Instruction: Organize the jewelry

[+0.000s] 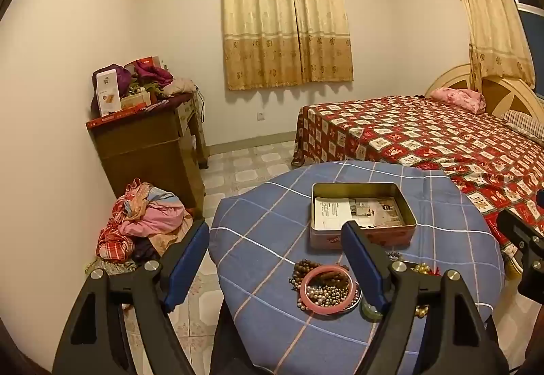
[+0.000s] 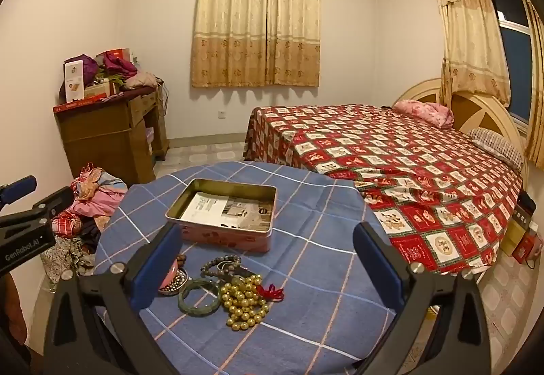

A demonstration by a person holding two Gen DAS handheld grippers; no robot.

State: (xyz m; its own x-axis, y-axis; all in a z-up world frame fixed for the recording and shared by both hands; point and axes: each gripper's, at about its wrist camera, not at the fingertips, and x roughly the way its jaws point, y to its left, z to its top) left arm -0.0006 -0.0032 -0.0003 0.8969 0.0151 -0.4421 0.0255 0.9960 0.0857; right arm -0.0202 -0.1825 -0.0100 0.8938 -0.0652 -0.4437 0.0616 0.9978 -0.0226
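Observation:
A heap of jewelry lies on the blue checked table [image 1: 272, 225]: a pink bangle [image 1: 328, 290] around small pearl beads, brown wooden beads [image 1: 307, 267], a green jade bangle [image 2: 199, 296], gold pearl beads [image 2: 243, 305], a dark bead bracelet [image 2: 219, 264] and a red tassel [image 2: 272, 291]. An open tin box [image 1: 362, 215] lined with paper stands behind the heap; it also shows in the right wrist view [image 2: 222, 215]. My left gripper [image 1: 275, 232] is open and empty above the table's left side. My right gripper [image 2: 267, 235] is open and empty above the heap.
A bed with a red patterned cover [image 2: 391, 150] stands to the right. A wooden cabinet [image 1: 149, 143] piled with boxes and clothes is at the left wall. A heap of clothes [image 1: 142, 222] lies on the tiled floor beside the table.

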